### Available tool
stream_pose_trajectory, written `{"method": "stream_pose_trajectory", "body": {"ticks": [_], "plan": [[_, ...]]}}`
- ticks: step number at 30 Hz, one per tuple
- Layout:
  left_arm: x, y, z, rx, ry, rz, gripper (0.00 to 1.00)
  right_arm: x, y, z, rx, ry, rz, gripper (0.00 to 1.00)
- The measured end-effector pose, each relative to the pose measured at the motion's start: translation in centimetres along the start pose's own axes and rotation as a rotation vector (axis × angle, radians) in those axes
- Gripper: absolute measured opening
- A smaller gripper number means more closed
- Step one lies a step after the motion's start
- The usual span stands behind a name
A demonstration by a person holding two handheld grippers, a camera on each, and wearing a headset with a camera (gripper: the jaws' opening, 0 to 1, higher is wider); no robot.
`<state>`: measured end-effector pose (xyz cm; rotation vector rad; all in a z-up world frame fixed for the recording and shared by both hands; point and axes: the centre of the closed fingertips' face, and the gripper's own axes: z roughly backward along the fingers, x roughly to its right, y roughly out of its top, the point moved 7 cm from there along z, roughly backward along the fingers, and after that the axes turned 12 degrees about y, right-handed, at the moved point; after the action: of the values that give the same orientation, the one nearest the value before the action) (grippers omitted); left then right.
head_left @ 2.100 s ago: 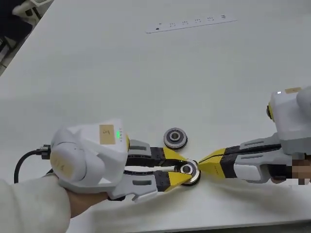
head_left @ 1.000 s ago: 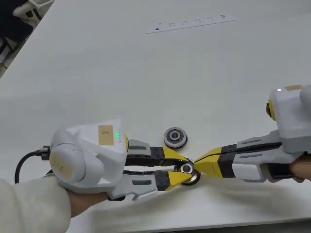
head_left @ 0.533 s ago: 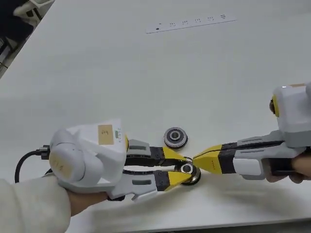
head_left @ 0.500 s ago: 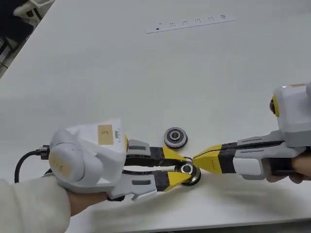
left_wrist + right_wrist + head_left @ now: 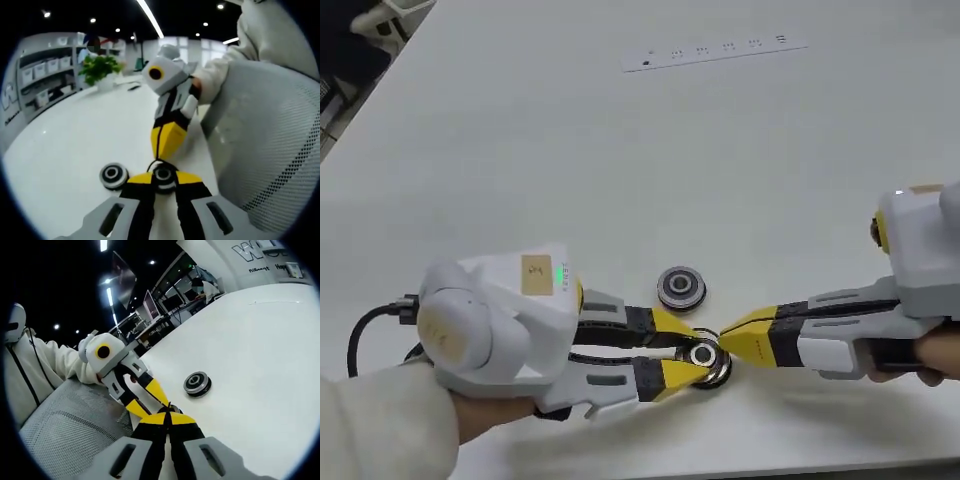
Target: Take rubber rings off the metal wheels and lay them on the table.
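**A:** Head view first. What has the left gripper (image 5: 698,352) got?

**B:** Its yellow-tipped jaws are clamped on a small round metal wheel (image 5: 704,356) with a silver hub and dark rim. The wheel lies flat on the white table (image 5: 620,150). The right gripper (image 5: 724,336) faces it, jaws pressed together, its tips at the wheel's rim just past the left jaws' ends.

**A:** Any other wheel?

**B:** A second metal wheel (image 5: 680,285), with a black band around it, lies near the jaw tips, off to one side and touching neither pair.

**A:** And the left gripper view?

**B:** The left gripper (image 5: 164,178) squeezes the wheel (image 5: 164,172) between its tips. A thin black rubber ring (image 5: 151,164) arcs off the rim as a fine strand up to the right gripper (image 5: 159,158), which is closed on it straight ahead. The second wheel (image 5: 114,176) lies just outside the jaw on this view's left.

**A:** The right gripper view?

**B:** The right gripper (image 5: 169,414) has its jaws shut tight. The left gripper (image 5: 158,407) meets them tip to tip, and the held wheel is hidden behind them. The second wheel (image 5: 197,383) lies ahead, to the right of the closed jaws.
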<state>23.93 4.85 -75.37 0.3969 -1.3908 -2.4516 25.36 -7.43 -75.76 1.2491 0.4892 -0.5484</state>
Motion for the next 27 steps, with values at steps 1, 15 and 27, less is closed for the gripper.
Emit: {"method": "stream_pose_trajectory", "body": {"ticks": [1,15,27], "plan": [[0.0,0.0,0.1,0.001,0.0,0.0,0.17,0.0,0.0,0.0,0.0,0.001,-0.001,0.0],[-0.6,2.1,2.8,0.057,0.031,0.014,0.46,-0.4,0.4,0.4,0.022,0.0,0.003,0.0],[-1.2,2.7,5.6,0.084,0.078,0.033,0.73,-0.9,1.1,1.3,0.063,-0.017,0.007,0.0]]}}
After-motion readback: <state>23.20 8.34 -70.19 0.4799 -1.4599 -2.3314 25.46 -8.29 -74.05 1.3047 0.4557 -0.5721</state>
